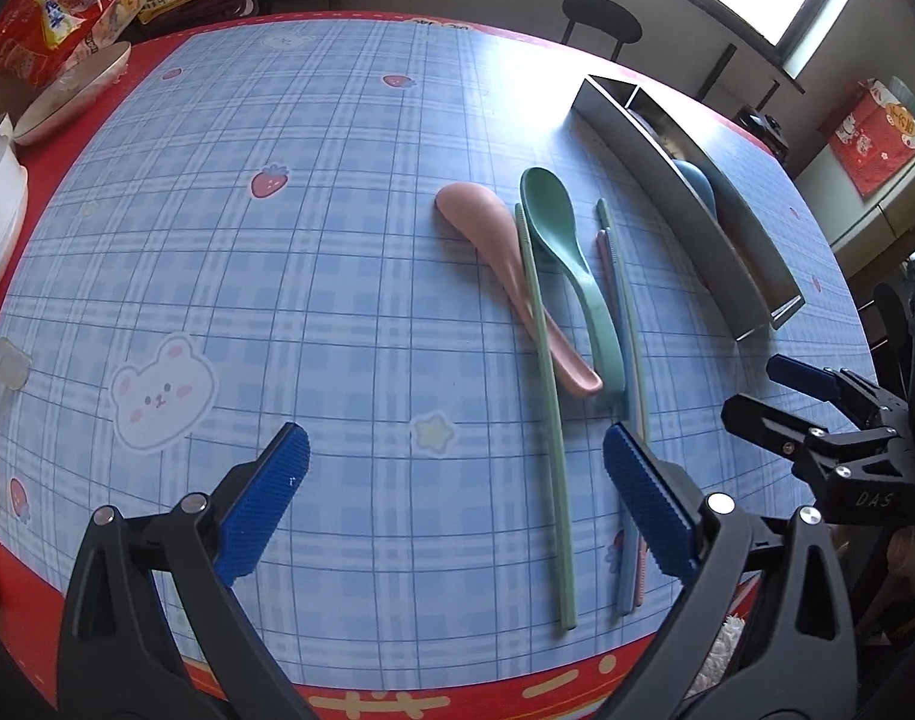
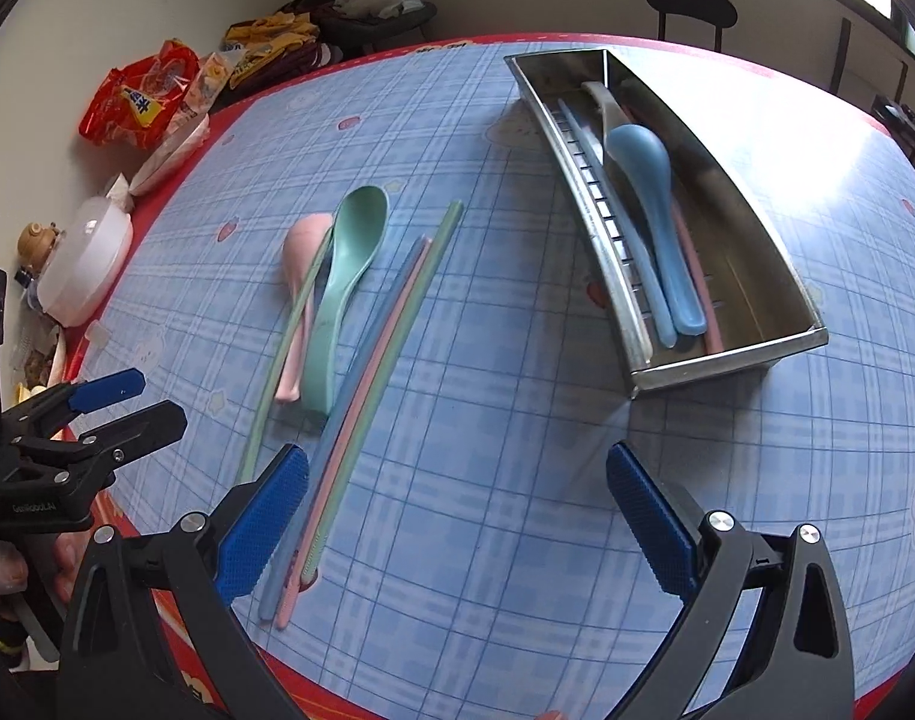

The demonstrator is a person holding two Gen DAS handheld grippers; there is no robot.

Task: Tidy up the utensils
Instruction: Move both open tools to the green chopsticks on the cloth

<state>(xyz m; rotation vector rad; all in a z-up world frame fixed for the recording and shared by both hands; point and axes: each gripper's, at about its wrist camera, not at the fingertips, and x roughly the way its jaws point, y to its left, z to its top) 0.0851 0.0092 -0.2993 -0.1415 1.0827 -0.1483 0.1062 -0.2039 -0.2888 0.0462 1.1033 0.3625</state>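
Observation:
A pink spoon [image 1: 499, 276] and a green spoon [image 1: 565, 252] lie side by side on the blue checked tablecloth, and one green chopstick [image 1: 547, 420] lies across the pink spoon's handle. To their right lie blue, pink and green chopsticks [image 2: 385, 348]. A steel tray [image 2: 727, 360] at the right holds a blue spoon [image 2: 643, 168], a pale spoon and some chopsticks. My left gripper [image 1: 457, 462] is open above the cloth, with nothing between its pads. My right gripper [image 2: 457, 480] is open too, its left pad [image 2: 265, 528] over the near ends of the chopstick bundle.
Snack bags [image 2: 139, 96], a white dish [image 1: 67, 96] and a white lidded container [image 2: 85, 264] stand along the left edge. Folded clothes and a dark stool [image 2: 691, 6] are beyond the far edge. The red table border [image 1: 397, 702] runs just below both grippers.

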